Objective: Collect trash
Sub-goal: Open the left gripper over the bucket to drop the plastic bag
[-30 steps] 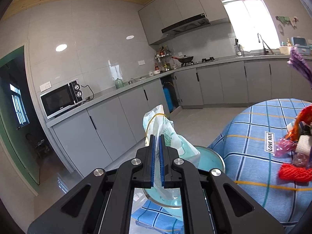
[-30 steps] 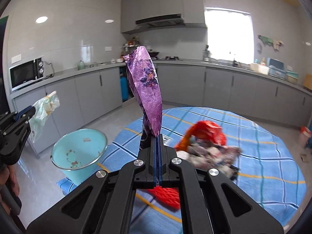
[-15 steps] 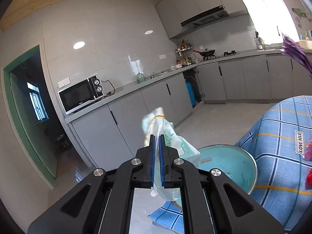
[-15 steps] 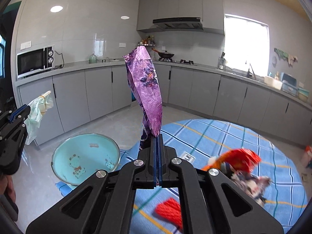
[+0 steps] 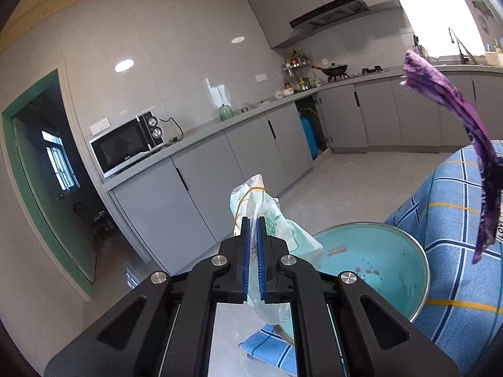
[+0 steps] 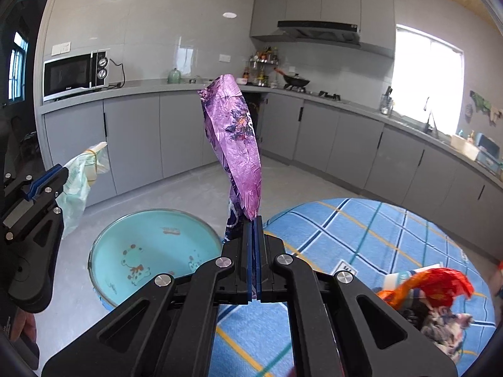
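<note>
Pale green plastic, a crumpled bag [image 5: 270, 229], is pinched between the pressed-together jaws of the left gripper [image 5: 254, 220] at lower centre of the left view. Just right of it, lower in the frame, sits a light blue bin [image 5: 374, 260], open-topped and seemingly empty apart from printed cartoon figures inside. In the right view, the right gripper [image 6: 254, 220] at centre has its jaws clamped on a shiny purple wrapper [image 6: 235, 144] that stands upright above the bin's right edge. Neither piece has been dropped in yet. At lower right, more trash [image 6: 430, 295], red and mixed, lies on the table [image 6: 361, 229], so most collecting appears left to do. The table wears a blue checked cloth. Around it is a kitchen: grey cabinets [image 6: 132, 135], a microwave [image 6: 75, 73] at upper left, a bright window [image 6: 427, 78] at right.
</note>
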